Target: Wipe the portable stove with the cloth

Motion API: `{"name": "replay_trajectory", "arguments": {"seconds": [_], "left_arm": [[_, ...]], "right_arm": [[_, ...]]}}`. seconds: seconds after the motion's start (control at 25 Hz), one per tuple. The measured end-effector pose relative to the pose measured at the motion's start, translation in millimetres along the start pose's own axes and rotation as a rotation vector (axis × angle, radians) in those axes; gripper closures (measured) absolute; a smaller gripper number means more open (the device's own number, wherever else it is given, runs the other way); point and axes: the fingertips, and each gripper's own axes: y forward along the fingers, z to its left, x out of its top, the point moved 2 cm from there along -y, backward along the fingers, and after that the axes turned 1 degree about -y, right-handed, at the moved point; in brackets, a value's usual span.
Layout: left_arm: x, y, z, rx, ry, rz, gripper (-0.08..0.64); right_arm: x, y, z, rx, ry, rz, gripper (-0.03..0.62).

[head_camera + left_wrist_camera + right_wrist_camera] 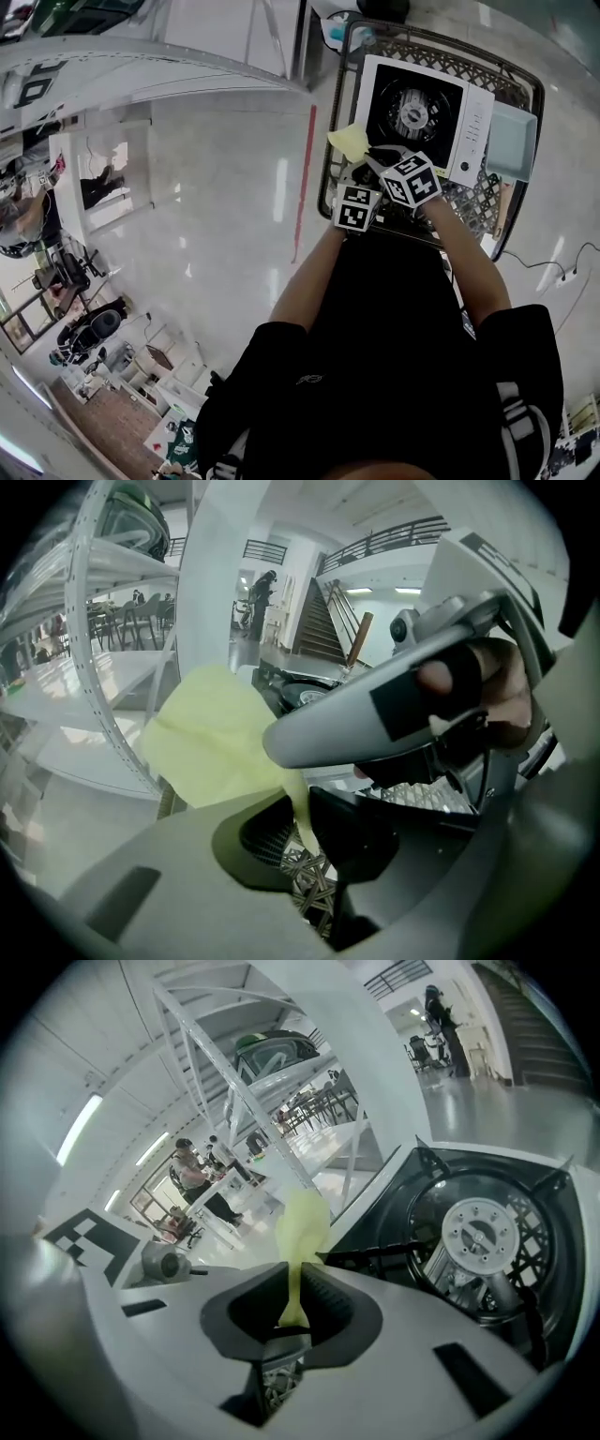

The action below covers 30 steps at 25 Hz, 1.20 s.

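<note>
The portable stove [412,112], white with a black top and a round burner, sits in a dark mesh basket [511,84]. A pale yellow cloth [349,141] hangs in the air at the stove's near left corner. My left gripper [352,173] and my right gripper [371,157] meet just below it. In the left gripper view the cloth [211,738] fans out above the left gripper [302,832], which pinches its lower strip, and the right gripper [375,714] crosses in front. In the right gripper view the right gripper [292,1312] is shut on a narrow fold of cloth [302,1227], beside the burner [478,1232].
A pale grey-blue tray [512,141] leans at the basket's right side. White metal shelving [141,75] stands to the left over a glossy white floor. A cable and power strip [567,275] lie on the floor at the right. People sit at tables [192,1176] far off.
</note>
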Motion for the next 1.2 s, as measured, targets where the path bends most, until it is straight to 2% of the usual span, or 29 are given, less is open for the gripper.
{"name": "replay_trajectory", "arguments": {"seconds": [0.2,0.32,0.44,0.56,0.72,0.8,1.0,1.2], "left_arm": [[0.2,-5.8,3.7,-0.018,-0.029,0.007,0.492],[-0.8,-14.2,6.9,-0.027,-0.041,-0.002,0.476],[-4.3,-27.7,10.7,-0.043,-0.069,-0.012,0.466],[-5.5,-46.8,20.5,-0.043,-0.143,-0.038,0.466],[-16.2,-67.5,47.6,0.036,-0.249,-0.063,0.466],[-25.2,-70.9,56.9,0.063,-0.276,-0.049,0.466],[-28.0,-70.1,62.3,0.094,-0.273,-0.049,0.469],[-16.2,-67.4,59.4,0.118,-0.248,-0.079,0.528]], "right_arm": [[0.4,5.0,-6.2,-0.054,0.006,0.005,0.561],[-0.3,7.6,-9.6,-0.097,-0.031,0.025,0.565],[-1.1,8.8,-8.7,-0.132,-0.106,0.039,0.566],[-1.8,8.6,-4.2,-0.15,-0.209,0.059,0.568],[0.2,5.3,-3.3,-0.173,-0.352,0.101,0.569],[0.4,3.7,-3.9,-0.182,-0.381,0.112,0.569],[-3.5,-1.2,-4.2,-0.192,-0.426,0.129,0.57],[-7.7,-8.8,-7.6,-0.212,-0.454,0.144,0.571]]}}
